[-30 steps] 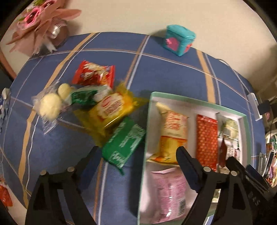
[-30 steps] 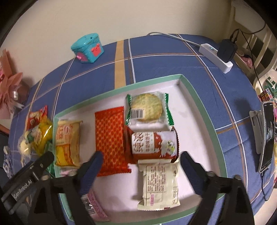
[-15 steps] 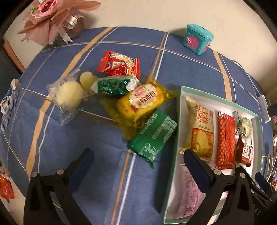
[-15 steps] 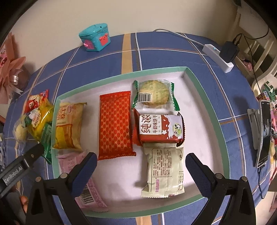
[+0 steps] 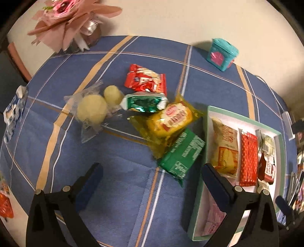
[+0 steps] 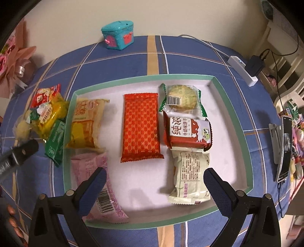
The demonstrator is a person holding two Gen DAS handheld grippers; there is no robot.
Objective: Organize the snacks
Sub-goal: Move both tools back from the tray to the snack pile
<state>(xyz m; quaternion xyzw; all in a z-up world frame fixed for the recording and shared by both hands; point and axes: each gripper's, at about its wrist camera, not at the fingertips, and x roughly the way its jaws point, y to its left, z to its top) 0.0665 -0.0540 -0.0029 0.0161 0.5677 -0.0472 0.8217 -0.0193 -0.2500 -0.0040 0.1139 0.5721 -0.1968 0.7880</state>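
Tabletop (image 6: pixel 190 55) is wearing a blue checked cloth (image 5: pixel 117 163) with tan and white stripes crossing it. A plain cream wall (image 6: pixel 171 17) is standing right behind the far edge. Warm indoor light is falling from above, throwing soft shadows. A teal tin with pink hearts (image 6: pixel 118 35) is sitting at the back edge against the wall. A pink paper flower bouquet (image 5: pixel 72 20) is resting in the far left corner. A white power strip (image 6: pixel 242 70) is lying at the right rim, its cord (image 6: pixel 201 40) trailing along the cloth. White furniture (image 6: pixel 283 55) is crowding in at far right, partly hidden.
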